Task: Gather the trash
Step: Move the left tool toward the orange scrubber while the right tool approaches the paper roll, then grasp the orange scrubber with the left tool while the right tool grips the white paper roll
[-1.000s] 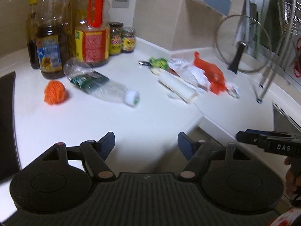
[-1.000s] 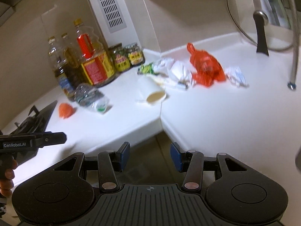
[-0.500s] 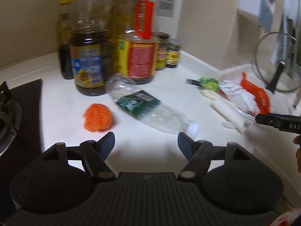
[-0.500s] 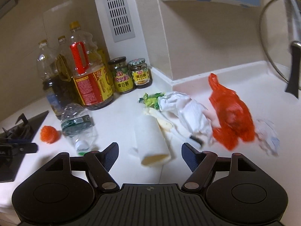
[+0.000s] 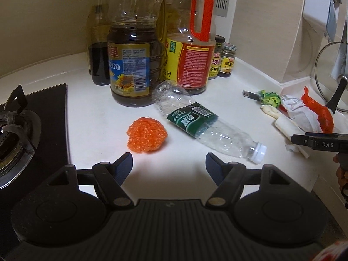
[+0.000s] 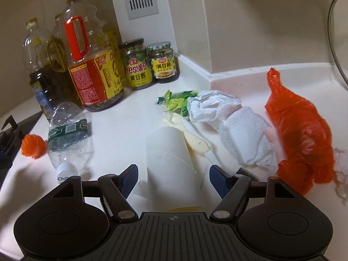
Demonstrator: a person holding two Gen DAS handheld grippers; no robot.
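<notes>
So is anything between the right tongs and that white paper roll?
Nothing visible. The paper roll lies on the counter directly between the open fingers of the right tongs, pads not touching it. The crumpled tissue sits off to the right.

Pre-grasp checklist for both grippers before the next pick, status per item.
1. Right gripper jaws open: ok; they have just been opening, pads not pressing.
2. White paper cup lined up between the right jaws: ok, it lies on its side between them.
3. Left gripper open and empty: ok.
4. Left target ahead: ok; orange mesh ball and plastic bottle lie on the counter, untouched.
5. Oil bottles clear of the bottle: not ok, its base sits against them.
6. Trash bin location: cannot tell.
</notes>
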